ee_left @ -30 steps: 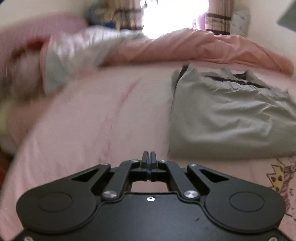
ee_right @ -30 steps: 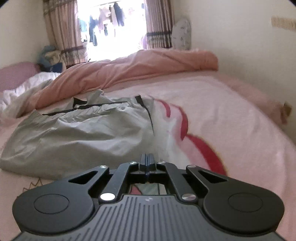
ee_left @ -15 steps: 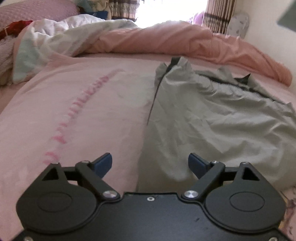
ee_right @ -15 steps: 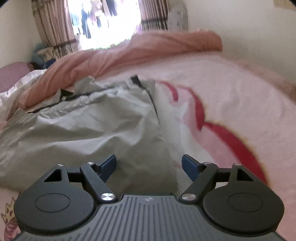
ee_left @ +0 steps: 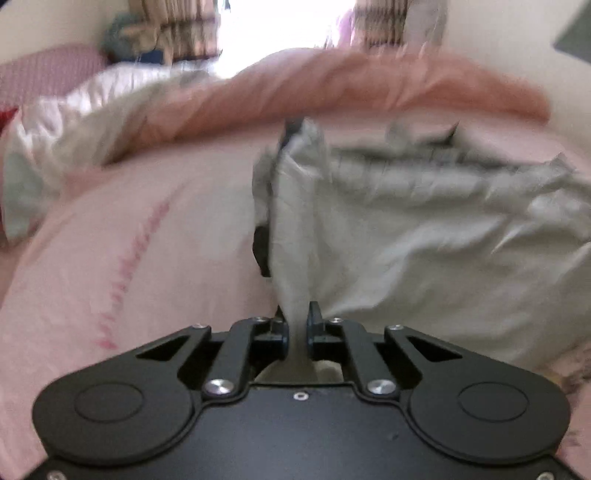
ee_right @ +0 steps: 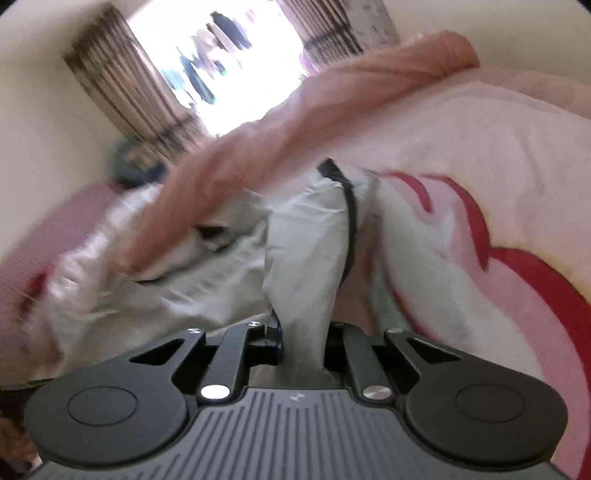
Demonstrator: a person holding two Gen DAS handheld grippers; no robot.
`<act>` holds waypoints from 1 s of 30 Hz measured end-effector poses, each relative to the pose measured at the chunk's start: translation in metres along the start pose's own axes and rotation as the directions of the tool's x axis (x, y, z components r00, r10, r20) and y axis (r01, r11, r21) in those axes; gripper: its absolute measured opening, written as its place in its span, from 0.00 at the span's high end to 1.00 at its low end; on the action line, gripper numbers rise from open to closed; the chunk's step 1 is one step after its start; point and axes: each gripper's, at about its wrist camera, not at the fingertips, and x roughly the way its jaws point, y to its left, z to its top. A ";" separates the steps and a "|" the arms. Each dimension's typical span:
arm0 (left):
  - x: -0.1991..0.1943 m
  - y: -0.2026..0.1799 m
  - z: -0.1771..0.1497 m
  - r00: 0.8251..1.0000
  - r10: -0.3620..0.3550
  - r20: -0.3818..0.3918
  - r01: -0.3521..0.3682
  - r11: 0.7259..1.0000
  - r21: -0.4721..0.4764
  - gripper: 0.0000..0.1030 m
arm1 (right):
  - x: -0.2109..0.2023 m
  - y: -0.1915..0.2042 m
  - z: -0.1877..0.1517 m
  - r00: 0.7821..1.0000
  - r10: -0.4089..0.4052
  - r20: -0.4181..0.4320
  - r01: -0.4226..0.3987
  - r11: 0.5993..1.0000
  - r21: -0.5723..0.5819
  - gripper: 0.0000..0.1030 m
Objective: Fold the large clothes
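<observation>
My left gripper [ee_left: 296, 334] jaws just closed, pinching crumpled grey fabric garment [ee_left: 424, 236], my right gripper [ee_right: 303, 341] jaws likewise pinching it, garment mid-frame on pink bed sheet [ee_left: 129, 258]

Motion-smeared ahead of the left gripper [ee_left: 296, 334]: orange quilt [ee_left: 369, 85], curtains [ee_left: 177, 29]. Grey garment [ee_left: 424, 236] running off frame to its right. Washed-out window [ee_right: 229, 66] beyond the right gripper [ee_right: 303, 341], nothing readable outside.
</observation>
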 end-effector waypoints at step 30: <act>0.015 -0.022 -0.020 0.979 0.072 0.188 -0.094 0.990 0.109 0.13 | -0.032 0.027 -0.026 0.910 -0.330 0.253 0.395 0.876 -0.276 0.20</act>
